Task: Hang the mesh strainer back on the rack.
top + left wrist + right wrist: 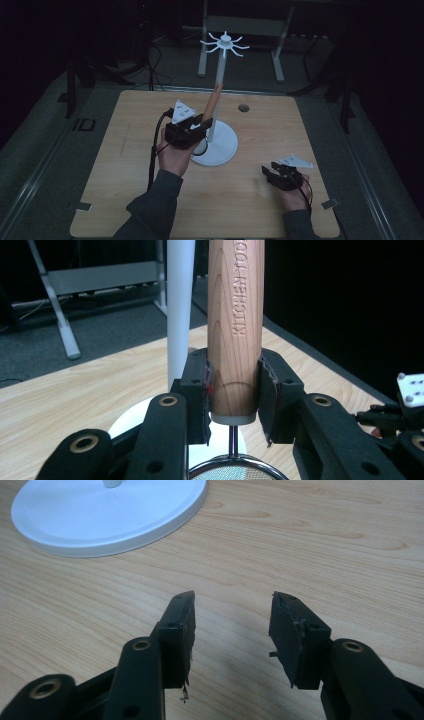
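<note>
1. My left gripper [234, 390] has its jaws clamped on the wooden handle [235, 330] of a kitchen tool, gripping near the handle's lower end. Below it there's a thin metal stem and a round mesh rim, so I reckon it's a strainer [232, 471].
2. From the high view the handle points up toward 1 o'clock, leaning right beside the white pole of the hanging stand [218, 102].
3. My guess at the step: hang this thing on one of the hooks at the stand's top [225, 44], at 12 o'clock from my grip. To do it well I'd lift straight and slowly, keep the handle off the pole, and not squeeze harder.
4. My right gripper [232, 630] sits with jaws wide apart, holding nothing, hovering over the wood surface [325, 555] at 4 o'clock from the stand's base [110, 525]. I could use it to steady that base.
</note>
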Demonstrator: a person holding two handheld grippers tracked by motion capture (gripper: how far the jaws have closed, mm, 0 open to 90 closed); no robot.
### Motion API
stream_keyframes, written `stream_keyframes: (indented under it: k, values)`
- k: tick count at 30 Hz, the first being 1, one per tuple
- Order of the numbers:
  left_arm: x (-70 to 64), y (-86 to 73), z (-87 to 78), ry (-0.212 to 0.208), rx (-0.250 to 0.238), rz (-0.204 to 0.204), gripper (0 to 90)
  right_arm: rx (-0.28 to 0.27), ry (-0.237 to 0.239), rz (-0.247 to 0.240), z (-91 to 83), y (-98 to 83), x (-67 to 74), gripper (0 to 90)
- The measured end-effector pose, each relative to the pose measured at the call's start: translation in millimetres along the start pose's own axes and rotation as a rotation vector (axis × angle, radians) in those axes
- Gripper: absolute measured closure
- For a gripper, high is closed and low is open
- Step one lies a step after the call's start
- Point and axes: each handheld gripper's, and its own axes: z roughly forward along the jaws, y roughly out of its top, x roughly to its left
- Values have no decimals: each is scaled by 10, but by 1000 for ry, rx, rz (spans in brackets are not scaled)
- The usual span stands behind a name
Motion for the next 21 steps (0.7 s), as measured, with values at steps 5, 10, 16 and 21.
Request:
stream_keyframes:
  k: [5, 10, 16, 21]
  values:
    - [0, 35, -23, -8, -19, -12, 689, -2, -1, 2, -2, 0, -2, 528]
    - [-8, 75, -53, -9, -34, -10, 689, -3, -3, 4, -3, -1, -4, 528]
    - [4, 102, -77, -10, -53, -22, 689, -1, -4, 6, -1, -4, -6, 527]
    - [12, 125, -108, -8, -75, -33, 689, -1, -4, 8, -2, -4, -7, 527]
